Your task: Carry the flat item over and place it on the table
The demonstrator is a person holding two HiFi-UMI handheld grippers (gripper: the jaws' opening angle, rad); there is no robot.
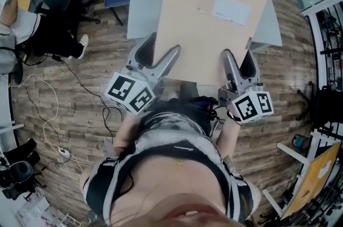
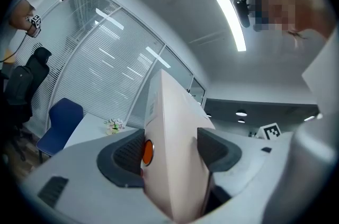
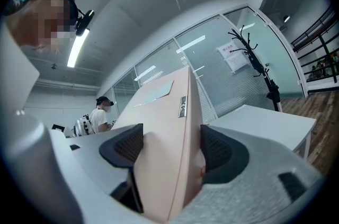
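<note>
Flat beige cardboard box (image 1: 214, 22) is held clear of the white table (image 1: 146, 0), at that table's near side. Left gripper (image 1: 161, 58) and right gripper (image 1: 239, 62) each clamp the box's near edge, jaws pressed against both faces.

The right tongs (image 3: 172, 151) clamp the flat beige box (image 3: 164, 127).

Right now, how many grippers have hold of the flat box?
2. The left gripper clamps the flat box at its near left corner; the right gripper clamps its near right corner. Neither is hidden.
</note>
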